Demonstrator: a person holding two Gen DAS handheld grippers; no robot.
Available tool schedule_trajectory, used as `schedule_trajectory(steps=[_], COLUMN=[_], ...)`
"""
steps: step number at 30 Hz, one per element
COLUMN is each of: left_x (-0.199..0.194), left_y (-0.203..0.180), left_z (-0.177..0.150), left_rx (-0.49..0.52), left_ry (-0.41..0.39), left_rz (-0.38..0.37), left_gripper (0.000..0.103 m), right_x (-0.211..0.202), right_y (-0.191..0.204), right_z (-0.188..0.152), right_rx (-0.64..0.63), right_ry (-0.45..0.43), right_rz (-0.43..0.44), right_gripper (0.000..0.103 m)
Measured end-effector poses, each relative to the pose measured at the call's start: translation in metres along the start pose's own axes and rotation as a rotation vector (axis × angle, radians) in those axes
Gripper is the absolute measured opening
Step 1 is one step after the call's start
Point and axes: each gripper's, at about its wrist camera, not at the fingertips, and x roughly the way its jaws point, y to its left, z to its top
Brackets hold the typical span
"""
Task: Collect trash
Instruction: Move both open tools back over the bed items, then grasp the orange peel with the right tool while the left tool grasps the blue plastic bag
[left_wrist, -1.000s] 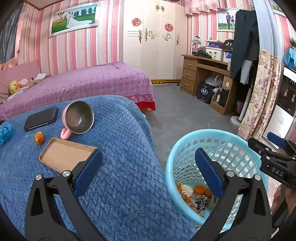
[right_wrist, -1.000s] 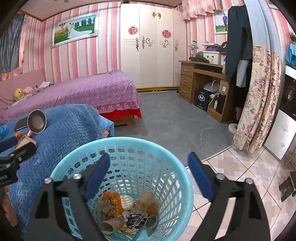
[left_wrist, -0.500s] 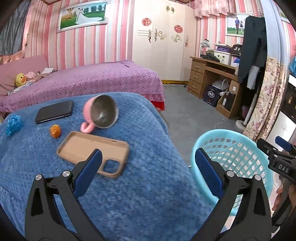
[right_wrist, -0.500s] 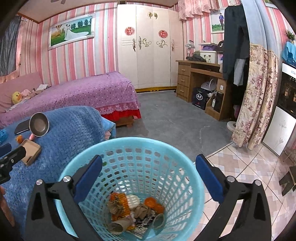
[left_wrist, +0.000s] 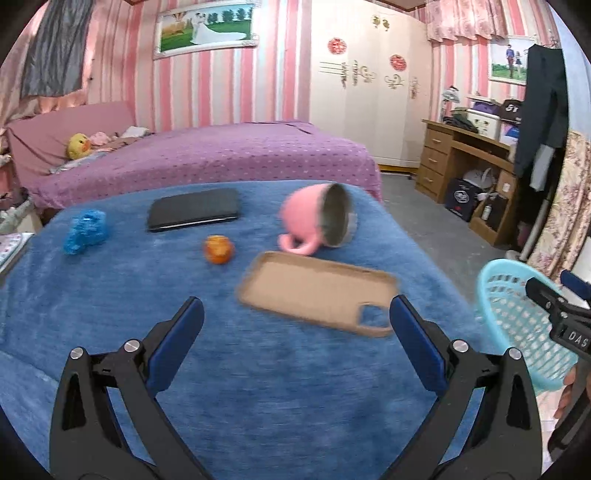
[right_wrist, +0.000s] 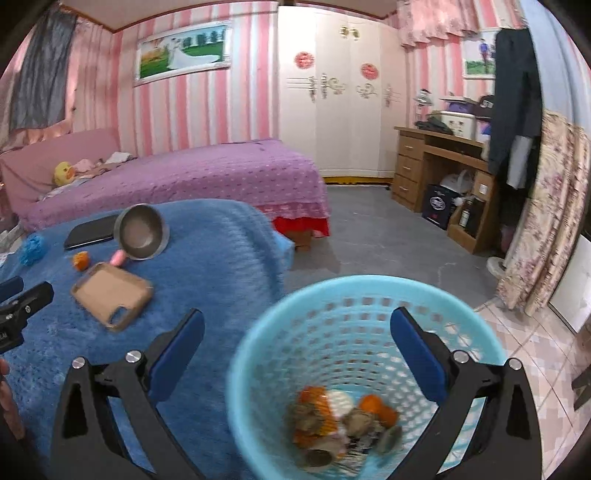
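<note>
from the left wrist view, the left gripper (left_wrist: 295, 325) hangs over the blue blanket (left_wrist: 258, 387) with its jaws spread wide and nothing between them. just ahead of its right finger lies a tan phone case (left_wrist: 314, 291), open side up. behind the case a pink mug (left_wrist: 317, 221) lies tipped on its side, handle touching the blanket, mouth turned to the right. to the left of the case sits a small orange peel scrap (left_wrist: 219, 249), on its own and apart from the rest. further back there is a black phone (left_wrist: 194, 214) lying flat, and off to the left a crumpled blue wad (left_wrist: 85, 231). at the right edge, past the blanket, the light blue trash basket (left_wrist: 517, 314) stands beside the other tool.

from the right wrist view, the right gripper (right_wrist: 297, 336) is held above the trash basket (right_wrist: 332, 295), jaws wide apart and empty. the basket's bottom holds blurred scraps (right_wrist: 343, 421), orange bits and pale pieces among them. to the left, on the blanket (right_wrist: 221, 258), the orange scrap (right_wrist: 81, 260) rests just beside the phone case (right_wrist: 110, 295), with the mug (right_wrist: 142, 232) and the blue wad (right_wrist: 32, 249) nearby.
</note>
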Motion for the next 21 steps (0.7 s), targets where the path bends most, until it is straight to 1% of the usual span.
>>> schedule_trajectory(steps=[5, 10, 12, 15, 17, 21], left_x=[0.001, -0.001, -0.001, 0.001, 0.004, 0.012], left_y=[0.047, 0.099, 0.113, 0.136, 0.154, 0.197], left_z=[-0.005, -0.007, -0.006, -0.004, -0.005, -0.003], left_rx=[-0.026, -0.092, -0.09, -0.058, -0.052, -0.116], left_ry=[0.01, 0.018, 0.011, -0.004, 0.002, 0.017], left_rz=[0.055, 0.069, 0.093, 0.155, 0.188, 0.206], left_gripper=[0.097, 0.097, 0.097, 0.097, 0.097, 0.097], right_x=[0.004, 0.009, 0.011, 0.015, 0.018, 0.025], right_y=[0.048, 0.09, 0.106, 0.133, 0.149, 0.182], right_z=[-0.001, -0.001, -0.001, 0.001, 0.003, 0.01], right_rx=[-0.031, -0.069, -0.079, -0.1, -0.122, -0.143], right_ry=[0.001, 0.001, 0.001, 0.002, -0.006, -0.018], right_rz=[0.07, 0.122, 0.139, 0.176, 0.189, 0.238], right_gripper=[0.098, 0.098, 0.098, 0.098, 0.098, 0.098])
